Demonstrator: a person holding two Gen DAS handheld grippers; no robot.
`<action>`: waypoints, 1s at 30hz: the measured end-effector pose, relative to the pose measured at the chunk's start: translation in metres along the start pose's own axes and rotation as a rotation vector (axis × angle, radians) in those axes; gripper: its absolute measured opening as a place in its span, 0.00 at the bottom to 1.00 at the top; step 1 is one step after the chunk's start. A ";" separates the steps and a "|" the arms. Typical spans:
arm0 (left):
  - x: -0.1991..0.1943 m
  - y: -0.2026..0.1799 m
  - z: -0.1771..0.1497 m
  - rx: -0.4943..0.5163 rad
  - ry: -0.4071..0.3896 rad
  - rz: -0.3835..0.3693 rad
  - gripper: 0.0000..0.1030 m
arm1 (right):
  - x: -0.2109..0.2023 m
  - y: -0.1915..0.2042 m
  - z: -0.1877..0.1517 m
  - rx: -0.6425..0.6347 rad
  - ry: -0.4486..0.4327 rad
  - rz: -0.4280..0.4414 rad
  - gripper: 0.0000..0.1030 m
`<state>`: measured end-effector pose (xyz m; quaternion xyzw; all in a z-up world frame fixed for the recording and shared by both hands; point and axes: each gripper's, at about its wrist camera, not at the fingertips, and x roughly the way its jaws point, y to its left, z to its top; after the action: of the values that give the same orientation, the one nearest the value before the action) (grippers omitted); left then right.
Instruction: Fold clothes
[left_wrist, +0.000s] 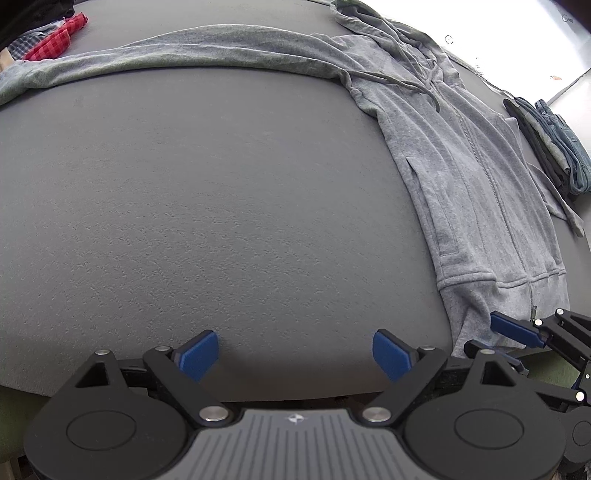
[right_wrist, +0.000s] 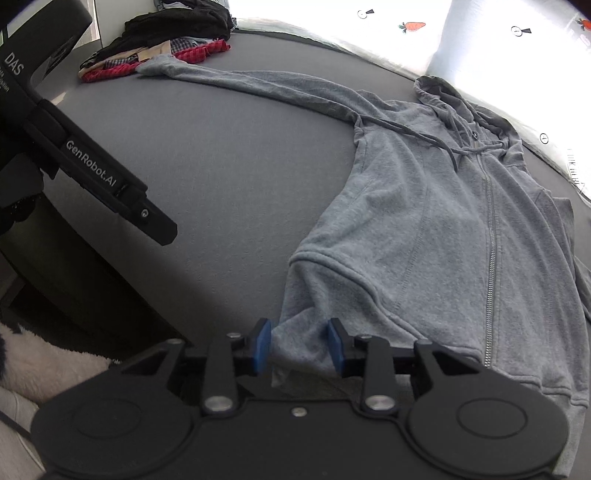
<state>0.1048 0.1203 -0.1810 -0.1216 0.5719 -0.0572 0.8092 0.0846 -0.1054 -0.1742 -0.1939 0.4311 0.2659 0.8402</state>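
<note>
While your left claw (left_wrist: 295, 354) hangs wide open and empty over bare table (left_wrist: 221, 206), the grey hoodie (right_wrist: 424, 229) lies unfolded to its right, sleeve outstretched; your right claw (right_wrist: 299, 345), part-closed, straddles its near hem corner.

A big grey table (left_wrist: 221, 206) with a soft, bumpy top holds the clothes. A grey hoodie (right_wrist: 443, 236) lies flat on it, zip side up, with one long sleeve (left_wrist: 177, 55) stretched out across the far side. At the far corner by the sleeve's end sits a messy pile of clothes (right_wrist: 166, 40), red checked and black. A small folded stack (left_wrist: 554, 147) with blue jeans lies just beside the hoodie.
</note>
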 end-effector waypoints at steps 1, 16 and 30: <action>0.000 0.000 0.000 0.002 0.000 -0.002 0.89 | 0.004 0.002 0.001 -0.004 0.011 0.005 0.40; -0.004 0.005 0.001 -0.026 0.006 -0.020 0.89 | -0.037 -0.042 0.007 0.341 -0.191 0.267 0.10; -0.012 -0.014 0.013 -0.012 -0.037 -0.028 0.89 | -0.043 -0.086 -0.002 0.426 -0.137 0.158 0.46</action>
<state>0.1133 0.1118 -0.1622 -0.1356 0.5554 -0.0625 0.8181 0.1152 -0.1856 -0.1317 0.0407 0.4331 0.2464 0.8661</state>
